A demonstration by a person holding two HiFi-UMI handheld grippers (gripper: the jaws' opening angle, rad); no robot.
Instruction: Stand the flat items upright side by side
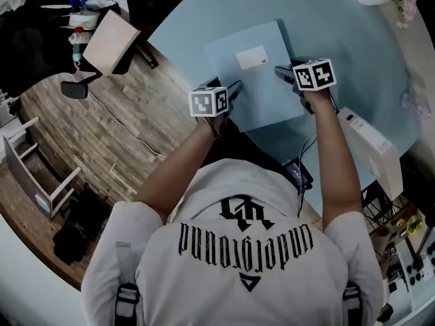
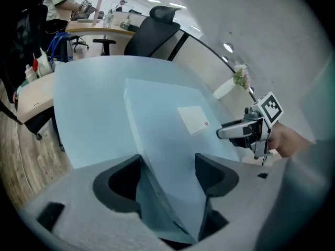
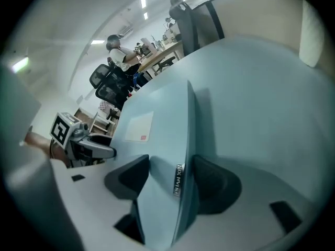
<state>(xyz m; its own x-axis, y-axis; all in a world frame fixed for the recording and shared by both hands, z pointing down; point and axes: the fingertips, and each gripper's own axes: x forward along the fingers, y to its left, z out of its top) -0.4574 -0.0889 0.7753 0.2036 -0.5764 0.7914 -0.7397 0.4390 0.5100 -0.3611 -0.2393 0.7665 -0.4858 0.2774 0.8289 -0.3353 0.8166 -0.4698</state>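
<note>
While the folder (image 1: 255, 80) is lying flat on the table (image 1: 340, 26), the head view is showing the left gripper (image 1: 237, 86) and right gripper (image 1: 281, 71) flanking its near end; judged step 1, taking hold. Left gripper view: jaws standing wide astride the folder's edge, not pressing. Right gripper view: likewise, astride the spine. Next move is likely calling for closing, then tipping upright. Room is lying open beyond the folder, with the table edge close.
</note>
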